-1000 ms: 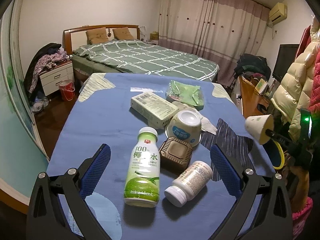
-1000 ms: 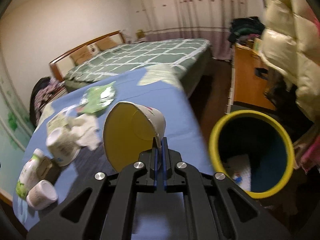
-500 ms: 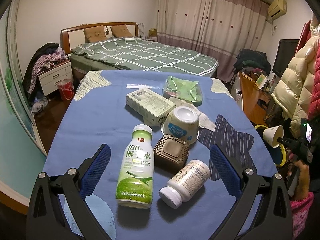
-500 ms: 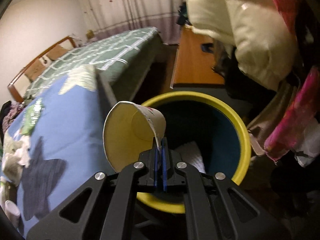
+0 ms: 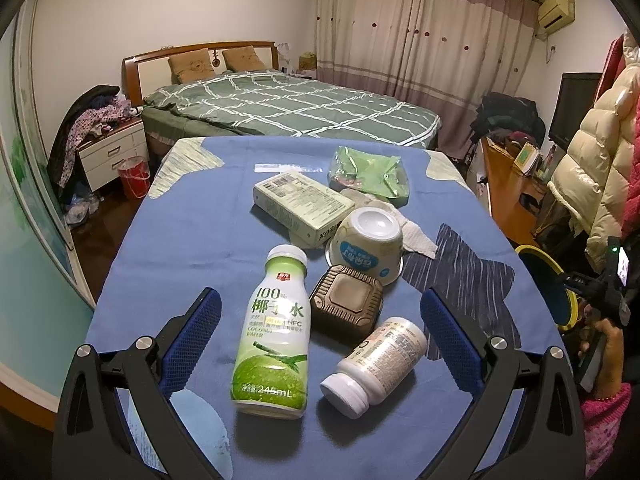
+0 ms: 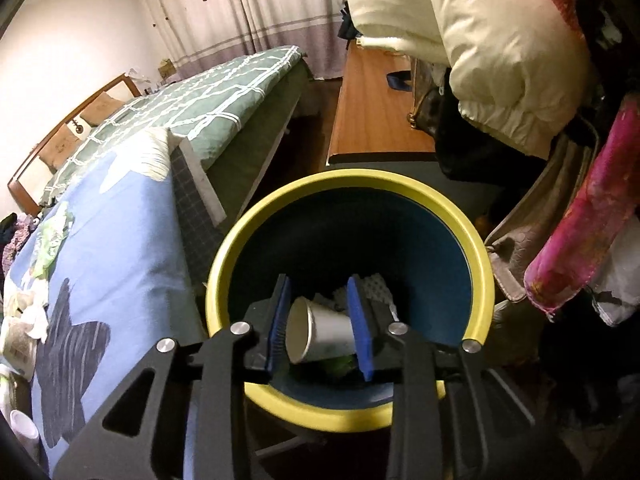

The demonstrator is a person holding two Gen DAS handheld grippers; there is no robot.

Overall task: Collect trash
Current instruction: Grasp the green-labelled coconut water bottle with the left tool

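My right gripper (image 6: 318,282) hangs over the yellow-rimmed bin (image 6: 348,178), its jaws opening. A white paper cup (image 6: 320,330) shows in the gap between the blue pads, lying on its side down in the bin among other trash, free of the pads. My left gripper (image 5: 318,300) stands open above the blue table (image 5: 180,240). Below it lie a coconut water bottle (image 5: 276,332), a white pill bottle (image 5: 376,360) and a brown plastic tray (image 5: 346,310). Farther back are an upturned white cup (image 5: 366,244), a green box (image 5: 304,206), a green packet (image 5: 368,176) and a tissue (image 5: 416,236).
The bin stands on the floor off the table's right edge (image 5: 520,280). A person's hand (image 5: 608,344) holds the right gripper there. Hanging jackets (image 6: 500,48) and a wooden desk (image 6: 376,112) crowd the bin's far side. A bed (image 5: 288,108) lies behind the table.
The right gripper carried the paper cup from the table's edge to over the bin, then opened; the cup dropped in. The left gripper stayed put.
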